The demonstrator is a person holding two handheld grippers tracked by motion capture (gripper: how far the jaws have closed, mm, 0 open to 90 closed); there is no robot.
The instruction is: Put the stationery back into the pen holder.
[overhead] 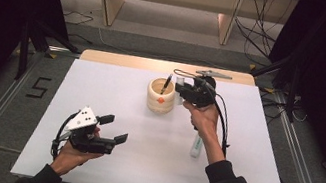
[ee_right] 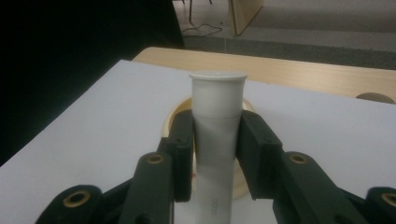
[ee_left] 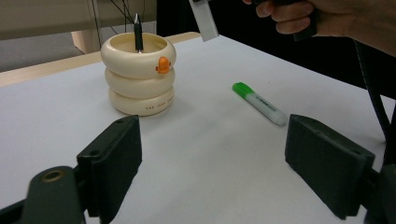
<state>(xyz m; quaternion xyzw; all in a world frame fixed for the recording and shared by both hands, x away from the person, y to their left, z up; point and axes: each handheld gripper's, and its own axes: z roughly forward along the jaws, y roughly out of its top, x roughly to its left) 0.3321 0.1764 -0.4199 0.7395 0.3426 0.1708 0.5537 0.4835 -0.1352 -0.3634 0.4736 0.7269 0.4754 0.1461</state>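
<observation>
Right gripper view shows your right gripper [ee_right: 215,140] clamped on a pale grey marker [ee_right: 217,116] with a flat, flared end, held above the cream ringed pen cup [overhead: 160,96] at the table's far middle. Your left gripper [overhead: 111,128] rests near left, jaws spread and empty.

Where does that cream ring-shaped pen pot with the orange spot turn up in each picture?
High view: pen pot at table centre, toward the far edge.
Left gripper view: upper left, a dark pen in it.
Right gripper view: its rim peeks behind the jaws and held white marker.
Shared landmark: white table sheet.
</observation>
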